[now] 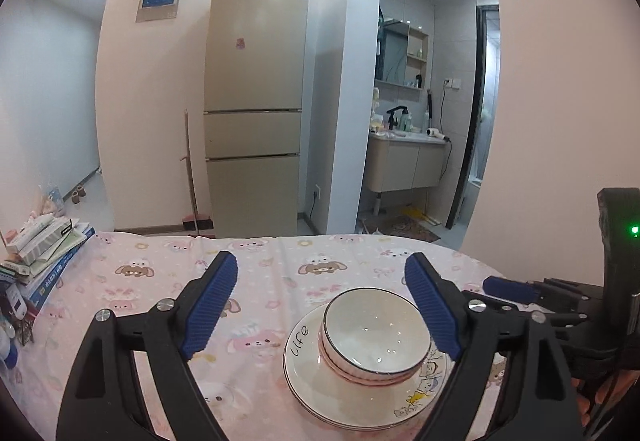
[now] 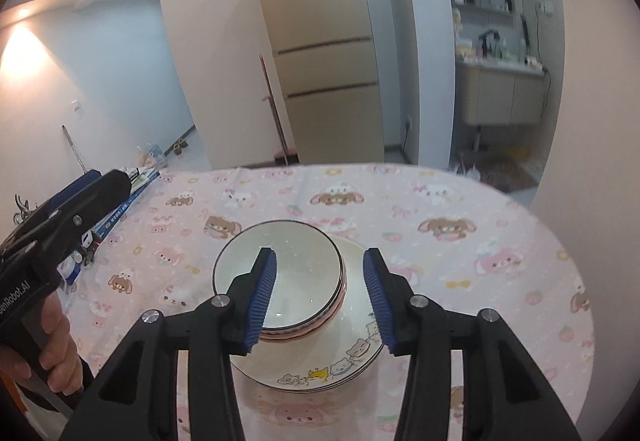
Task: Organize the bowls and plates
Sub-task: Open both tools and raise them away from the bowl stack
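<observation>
**Bowls stacked on plates, both grippers clear of them**

Stack of bowls (image 1: 374, 337) sat nested, upright, on a stack of plates (image 1: 320, 397); top plate had "Life" lettering on one rim side and cartoon cats on the other; whole pile stood on the table (image 1: 280, 261), on its pink cartoon-print cloth, toward the near edge and well in from the far edge; left gripper (image 1: 320, 305) hung above the cloth with jaws wide, nothing between the blue pads, bowls just beside its right-hand finger in the left wrist view; right gripper (image 2: 320, 297) was above the pile with jaws partly apart, holding nothing, its pads not pressing the bowls; a hand (image 2: 56, 353) gripped the left tool's handle at the left edge of the right wrist view; books (image 1: 44, 253) were piled at the table's left edge; fridge (image 1: 256, 101) stood past the far edge, a broom (image 1: 192, 177) leaning next to it.
</observation>
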The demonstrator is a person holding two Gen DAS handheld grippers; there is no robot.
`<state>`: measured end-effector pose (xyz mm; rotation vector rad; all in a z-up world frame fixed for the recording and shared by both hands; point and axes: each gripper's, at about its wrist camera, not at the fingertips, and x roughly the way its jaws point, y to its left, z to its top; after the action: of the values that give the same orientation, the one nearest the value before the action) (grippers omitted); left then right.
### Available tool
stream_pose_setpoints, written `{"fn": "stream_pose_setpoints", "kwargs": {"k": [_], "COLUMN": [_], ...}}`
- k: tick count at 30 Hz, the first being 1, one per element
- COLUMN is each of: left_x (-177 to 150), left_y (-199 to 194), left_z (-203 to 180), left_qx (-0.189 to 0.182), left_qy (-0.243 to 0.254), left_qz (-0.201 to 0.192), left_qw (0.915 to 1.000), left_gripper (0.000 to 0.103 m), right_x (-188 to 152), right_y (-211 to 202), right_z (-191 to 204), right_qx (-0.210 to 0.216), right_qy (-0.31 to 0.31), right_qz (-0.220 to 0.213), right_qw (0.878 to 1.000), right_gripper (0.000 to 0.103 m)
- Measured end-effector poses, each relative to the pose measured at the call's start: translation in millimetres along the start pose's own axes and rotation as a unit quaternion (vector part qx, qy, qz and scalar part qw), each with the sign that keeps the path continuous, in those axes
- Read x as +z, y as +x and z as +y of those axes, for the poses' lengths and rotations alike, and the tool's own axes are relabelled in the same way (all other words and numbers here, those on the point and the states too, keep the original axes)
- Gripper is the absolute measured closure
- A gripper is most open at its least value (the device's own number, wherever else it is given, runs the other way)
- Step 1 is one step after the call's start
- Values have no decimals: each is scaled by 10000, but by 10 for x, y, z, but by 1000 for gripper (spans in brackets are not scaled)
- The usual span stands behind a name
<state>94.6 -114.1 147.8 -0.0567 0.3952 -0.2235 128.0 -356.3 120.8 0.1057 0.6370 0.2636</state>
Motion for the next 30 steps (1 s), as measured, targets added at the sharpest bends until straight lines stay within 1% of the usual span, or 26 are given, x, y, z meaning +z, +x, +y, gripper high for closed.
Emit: {"fn": "stream_pose_setpoints", "kwargs": {"k": [1, 2, 3, 4, 5, 6, 7, 9, 11, 13, 14, 16, 18, 20, 22, 24, 26, 28, 30], "left_x": [-18, -33, -48, -64, -76, -94, -121, -170, -211, -259, -282, -371, -491, -633, -786, -881, -967, -1030, -1072], "left_y": [-62, -112, -168, -234, -300, -364, -456, -599, -691, -750, -775, -802, -798, -807, -825, -844, -868, -872, -843], "left_z": [6, 5, 4, 1, 0, 15, 29, 47, 60, 57, 54, 54, 18, -76, -129, -132, -106, -82, -65], "left_qx": [-27, -14, 22, 67, 97, 152, 214, 245, 319, 359, 375, 349, 320, 418, 449, 395, 346, 286, 300], "left_qy": [19, 60, 98, 128, 139, 129, 99, 162, 332, 516, 547, 541, 623, 870, 1022, 966, 791, 668, 613], "left_qz": [-114, -220, -341, -515, -682, -886, -1159, -1550, -1739, -1768, -1740, -1700, -1762, -1790, -1747, -1783, -1848, -1809, -1761], "left_qw": [9999, 9997, 9994, 9986, 9975, 9959, 9930, 9875, 9837, 9822, 9825, 9833, 9819, 9791, 9783, 9784, 9790, 9808, 9820], "left_gripper": [15, 13, 7, 2, 0, 0, 0, 0, 0, 0, 0, 0, 0, 0, 0, 0, 0, 0, 0], "right_x": [-18, -33, -53, -78, -98, -118, -142, -188, -257, -328, -376, -489, -636, -785, -924, -1034, -1128, -1171, -1235], "right_y": [-63, -127, -199, -276, -347, -404, -462, -577, -714, -830, -884, -979, -1047, -1085, -1094, -1109, -1107, -1061, -1018], "right_z": [12, 27, 44, 74, 109, 133, 152, 157, 119, 108, 105, 127, 194, 257, 317, 340, 345, 348, 324], "right_qx": [29, 45, 42, 5, -26, -49, -87, -134, -281, -351, -396, -453, -369, -243, -283, -350, -433, -524, -553], "right_qy": [-2, 18, 31, -19, -108, -176, -211, -168, 9, 42, 8, -177, -469, -748, -955, -977, -895, -832, -761], "right_qz": [-121, -229, -385, -569, -729, -862, -981, -1185, -1382, -1596, -1719, -1957, -2205, -2363, -2400, -2500, -2636, -2690, -2719], "right_qw": [9999, 9997, 9992, 9984, 9973, 9961, 9949, 9927, 9900, 9865, 9843, 9795, 9736, 9685, 9656, 9627, 9595, 9581, 9577], "right_gripper": [43, 42, 39, 33, 29, 21, 17, 17, 16, 11, 10, 7, 0, 0, 0, 0, 0, 0, 0]}}
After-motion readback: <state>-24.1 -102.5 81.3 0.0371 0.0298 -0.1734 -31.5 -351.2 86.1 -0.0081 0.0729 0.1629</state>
